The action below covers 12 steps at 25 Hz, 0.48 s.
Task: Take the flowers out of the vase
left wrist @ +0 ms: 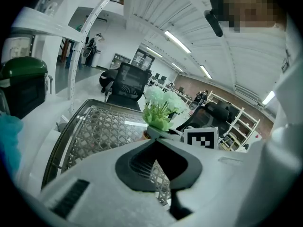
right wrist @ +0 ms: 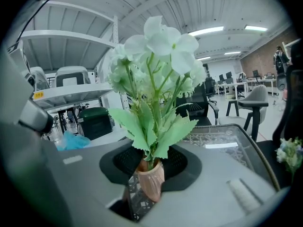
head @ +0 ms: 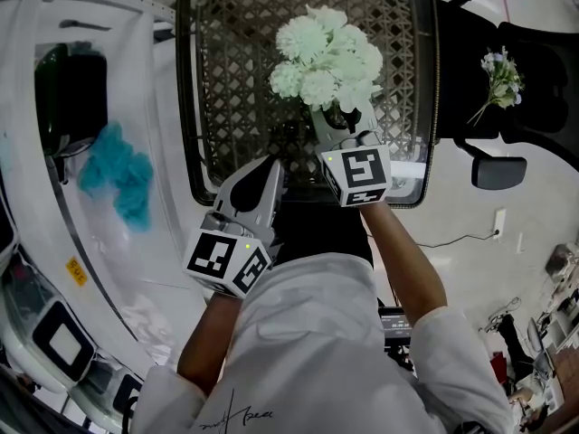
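A bunch of white flowers (head: pixel 326 57) with green leaves stands in a small copper-coloured vase (right wrist: pixel 150 178) on a glass table over lattice (head: pixel 226 80). My right gripper (head: pixel 342 120) reaches in from the near side, and its dark pads sit against both sides of the vase (right wrist: pixel 150 169), just under the leaves. The blooms (right wrist: pixel 156 56) rise above its jaws. My left gripper (head: pixel 274 165) hovers over the table's near edge, left of the vase, tips together and holding nothing. In the left gripper view the flowers (left wrist: pixel 161 105) stand beyond its tips (left wrist: pixel 154 141).
A blue fluffy bunch (head: pixel 118 174) lies on the white shelf frame at the left, near a dark green bin (head: pixel 68 89). A small bouquet (head: pixel 500 78) rests on a black chair to the right of the table. The person's torso fills the near foreground.
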{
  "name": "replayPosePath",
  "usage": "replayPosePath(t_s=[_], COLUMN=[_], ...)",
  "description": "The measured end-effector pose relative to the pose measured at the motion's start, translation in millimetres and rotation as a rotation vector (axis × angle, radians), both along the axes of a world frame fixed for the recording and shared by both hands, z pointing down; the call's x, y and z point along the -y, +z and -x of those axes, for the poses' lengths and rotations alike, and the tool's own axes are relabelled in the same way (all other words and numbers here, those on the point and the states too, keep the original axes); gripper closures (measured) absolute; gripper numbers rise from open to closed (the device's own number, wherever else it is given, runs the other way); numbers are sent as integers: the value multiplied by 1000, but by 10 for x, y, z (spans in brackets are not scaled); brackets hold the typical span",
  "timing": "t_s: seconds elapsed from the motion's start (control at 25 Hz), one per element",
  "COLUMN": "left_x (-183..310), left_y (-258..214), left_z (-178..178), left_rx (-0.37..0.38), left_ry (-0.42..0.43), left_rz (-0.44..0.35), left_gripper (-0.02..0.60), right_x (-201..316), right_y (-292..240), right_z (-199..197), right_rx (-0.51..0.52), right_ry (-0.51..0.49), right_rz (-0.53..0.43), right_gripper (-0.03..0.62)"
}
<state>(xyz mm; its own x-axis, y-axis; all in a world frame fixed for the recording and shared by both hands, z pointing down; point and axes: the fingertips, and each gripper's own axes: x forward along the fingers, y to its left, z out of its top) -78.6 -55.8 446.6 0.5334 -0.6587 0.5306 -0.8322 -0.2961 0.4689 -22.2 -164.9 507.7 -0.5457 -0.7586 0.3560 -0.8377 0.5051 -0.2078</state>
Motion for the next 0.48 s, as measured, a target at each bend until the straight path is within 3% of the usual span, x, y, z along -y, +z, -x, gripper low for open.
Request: replayPosePath(t_s=[0.48], left_x=[-36], left_y=[-49], left_z=[-18], left_rx=[-6], left_ry=[0], left_rz=[-13], left_gripper=[578], right_x=[-5], right_y=[-101], right_z=[-47], right_rx=[6], right_ry=[8], right_rz=[-14], right_gripper=[487])
